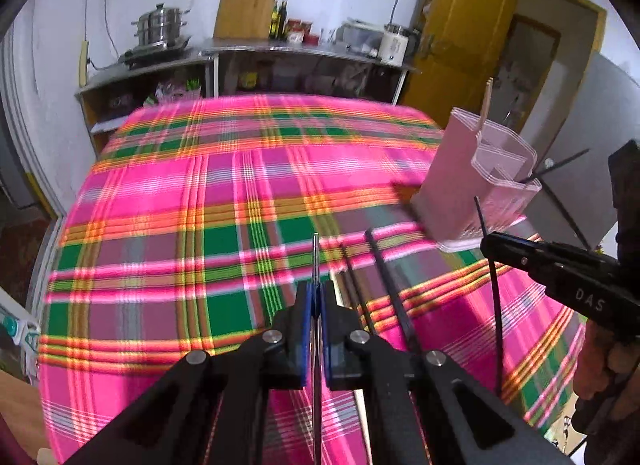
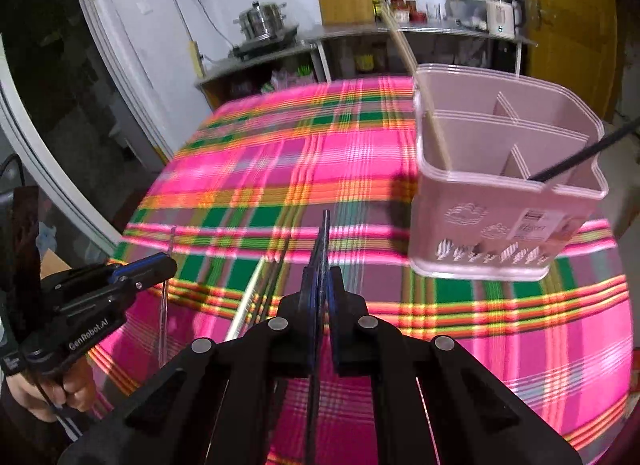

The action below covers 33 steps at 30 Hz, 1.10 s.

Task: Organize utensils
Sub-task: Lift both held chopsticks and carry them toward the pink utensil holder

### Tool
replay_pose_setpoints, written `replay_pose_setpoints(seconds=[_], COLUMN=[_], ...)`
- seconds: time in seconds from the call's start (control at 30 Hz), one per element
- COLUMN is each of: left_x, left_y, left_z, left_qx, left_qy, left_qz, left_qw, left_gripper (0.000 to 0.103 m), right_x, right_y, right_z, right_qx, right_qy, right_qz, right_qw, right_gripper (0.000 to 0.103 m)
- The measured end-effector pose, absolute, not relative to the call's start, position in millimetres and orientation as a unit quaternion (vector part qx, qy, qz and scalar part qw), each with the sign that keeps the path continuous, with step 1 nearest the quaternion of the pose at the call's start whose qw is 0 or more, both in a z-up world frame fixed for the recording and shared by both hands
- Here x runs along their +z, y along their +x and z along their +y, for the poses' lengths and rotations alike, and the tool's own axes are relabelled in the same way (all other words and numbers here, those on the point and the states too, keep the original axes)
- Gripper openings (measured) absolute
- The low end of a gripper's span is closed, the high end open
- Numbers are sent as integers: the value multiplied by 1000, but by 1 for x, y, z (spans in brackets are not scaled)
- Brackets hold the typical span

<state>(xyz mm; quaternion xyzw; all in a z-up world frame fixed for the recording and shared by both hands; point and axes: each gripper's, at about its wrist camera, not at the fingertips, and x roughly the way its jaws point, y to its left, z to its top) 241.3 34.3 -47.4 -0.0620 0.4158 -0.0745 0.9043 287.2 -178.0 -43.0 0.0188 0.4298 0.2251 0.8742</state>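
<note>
Two sticks already stand in the pink holder (image 2: 504, 201). The left gripper (image 1: 316, 297) pinches a silver chopstick (image 1: 315, 249); the right gripper (image 2: 320, 285) pinches a black chopstick (image 2: 325, 225). More sticks (image 1: 384, 277) lie near on the cloth (image 1: 200, 193).

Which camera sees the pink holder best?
The right wrist view. There the pink holder shows nearly whole, with its open top, dividers and patterned front. The left wrist view catches the holder smaller, at the right side, blurred and seen from one end.
</note>
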Motion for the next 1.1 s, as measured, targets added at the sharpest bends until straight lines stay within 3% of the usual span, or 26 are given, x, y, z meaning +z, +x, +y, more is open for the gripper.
replay_pose_setpoints(seconds=[0.43, 1.1], left_x=[13, 56], left_y=[218, 250], left_z=[29, -41], left_qx=[-89, -157], left_qy=[-59, -43], left_qz=[377, 372], left_qw=[920, 914], left_gripper=[4, 4], right_x=[28, 60], right_y=[261, 256], right_z=[-205, -248], right_qx=[231, 208], right_qy=[35, 39], right_qz=[363, 336], right_qw=[902, 918], right_gripper=[5, 5])
